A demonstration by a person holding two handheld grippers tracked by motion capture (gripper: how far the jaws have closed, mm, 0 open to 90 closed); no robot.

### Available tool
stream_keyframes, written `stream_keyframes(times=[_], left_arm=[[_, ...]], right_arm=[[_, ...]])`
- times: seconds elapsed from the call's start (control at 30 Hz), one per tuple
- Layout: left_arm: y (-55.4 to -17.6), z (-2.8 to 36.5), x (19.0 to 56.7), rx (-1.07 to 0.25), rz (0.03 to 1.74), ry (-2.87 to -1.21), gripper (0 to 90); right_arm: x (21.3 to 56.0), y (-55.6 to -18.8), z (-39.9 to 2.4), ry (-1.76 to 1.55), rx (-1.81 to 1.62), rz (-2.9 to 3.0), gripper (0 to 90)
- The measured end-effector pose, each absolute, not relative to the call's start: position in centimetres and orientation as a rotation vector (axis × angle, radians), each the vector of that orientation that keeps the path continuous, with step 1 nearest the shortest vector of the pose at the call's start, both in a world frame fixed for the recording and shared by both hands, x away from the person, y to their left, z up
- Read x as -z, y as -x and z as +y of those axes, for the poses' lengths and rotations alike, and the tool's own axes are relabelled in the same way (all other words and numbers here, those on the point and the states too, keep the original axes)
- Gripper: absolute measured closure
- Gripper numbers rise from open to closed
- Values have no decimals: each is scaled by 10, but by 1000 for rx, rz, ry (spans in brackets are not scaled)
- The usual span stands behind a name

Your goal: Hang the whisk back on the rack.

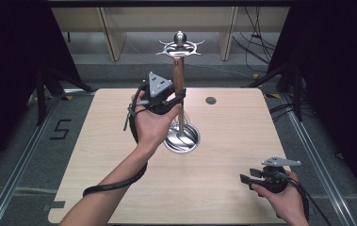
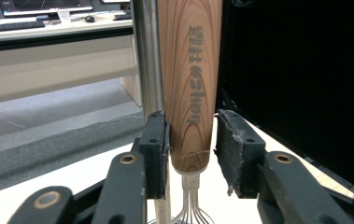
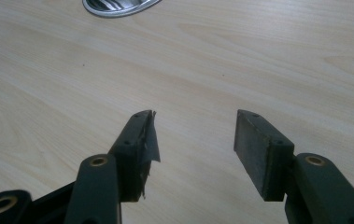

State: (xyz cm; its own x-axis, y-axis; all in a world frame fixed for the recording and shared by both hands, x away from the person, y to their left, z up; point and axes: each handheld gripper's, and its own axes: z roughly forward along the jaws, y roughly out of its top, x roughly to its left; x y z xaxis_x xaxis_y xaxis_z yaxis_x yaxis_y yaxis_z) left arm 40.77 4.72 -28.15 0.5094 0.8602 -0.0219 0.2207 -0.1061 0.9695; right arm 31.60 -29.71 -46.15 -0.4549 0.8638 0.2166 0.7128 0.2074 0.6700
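Looking down from the high view, a metal stand (image 1: 181,47) rises from a round steel base (image 1: 182,137) near the middle of the wooden table (image 1: 119,155), and a whisk with a wooden handle (image 1: 179,77) hangs upright just beside the stand's pole. The left gripper (image 1: 174,100) is raised to that handle, on the near-left side of the pole, above the base. The right gripper (image 1: 246,179) rests low over the table, well apart from the stand, toward the near right corner.

In the left gripper view, the wooden handle (image 2: 191,88) stands between the jaws, its rounded lower end level with the pads. The left pad (image 2: 157,149) touches the handle; a narrow gap shows between the handle and the right pad, so the jaws are close around it but not fully clamped. The pole (image 2: 147,60) runs just behind and beside the handle, and whisk wires (image 2: 191,212) fan out below.

In the right gripper view, the right gripper (image 3: 195,140) has its jaws wide apart over bare table (image 3: 258,56), holding nothing. The rim of the base (image 3: 118,7) lies far ahead.
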Motion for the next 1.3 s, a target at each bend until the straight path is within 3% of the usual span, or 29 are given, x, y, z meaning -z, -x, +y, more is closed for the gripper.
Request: stream_keyframes(times=[0.3, 0.87, 1.3], left_arm=[[-393, 62, 284, -685, 909, -1634, 474], [-354, 105, 300, -600, 899, -1634, 403], [-339, 133, 323, -650, 899, -1652, 369]], right_arm=[[462, -316, -297, -1517, -1083, 2271, 480], [464, -319, -297, -1482, -1108, 2285, 478], [464, -318, -297, -1479, -1095, 2272, 477]])
